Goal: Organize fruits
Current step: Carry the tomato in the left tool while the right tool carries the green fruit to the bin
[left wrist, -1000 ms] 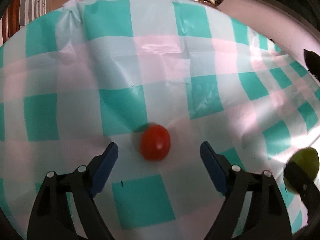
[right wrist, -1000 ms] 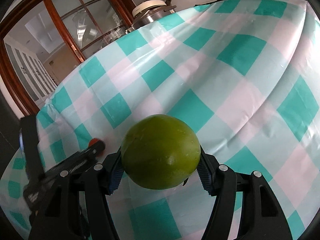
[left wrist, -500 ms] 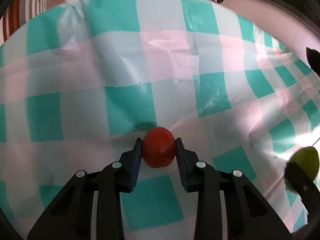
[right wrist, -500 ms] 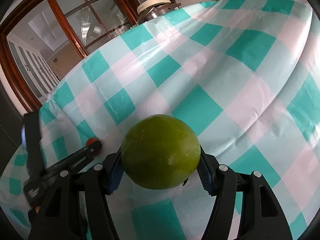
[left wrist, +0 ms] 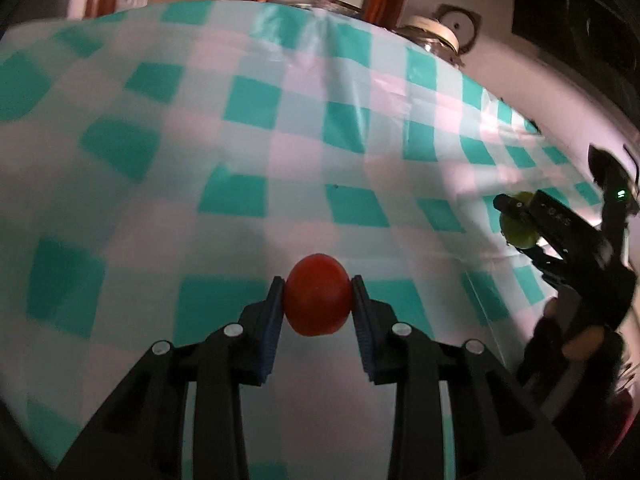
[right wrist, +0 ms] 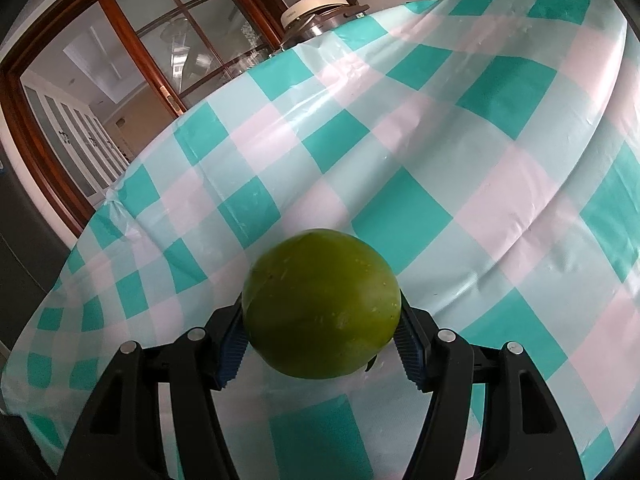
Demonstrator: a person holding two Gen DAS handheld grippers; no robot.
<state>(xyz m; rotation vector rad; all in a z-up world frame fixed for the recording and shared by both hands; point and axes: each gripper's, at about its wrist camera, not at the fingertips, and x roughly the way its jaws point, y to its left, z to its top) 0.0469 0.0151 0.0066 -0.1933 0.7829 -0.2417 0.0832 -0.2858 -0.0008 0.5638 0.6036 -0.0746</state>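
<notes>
My left gripper (left wrist: 318, 300) is shut on a small red tomato (left wrist: 317, 294) and holds it above the teal, pink and white checked tablecloth (left wrist: 280, 128). My right gripper (right wrist: 322, 320) is shut on a large round green fruit (right wrist: 322, 306), also held above the cloth. In the left wrist view the right gripper (left wrist: 516, 216) shows at the right edge with the green fruit (left wrist: 518, 232) between its fingers.
The checked cloth (right wrist: 440, 160) covers the whole table. Beyond its far edge stand a rice cooker (right wrist: 320, 4) and a wood-framed glass door (right wrist: 132, 52). The cooker's lid also shows in the left wrist view (left wrist: 434, 34).
My left gripper closed on the red tomato, which lay between its open fingers, and lifted it off the cloth. My right gripper kept its hold on the green fruit and rose a little.
</notes>
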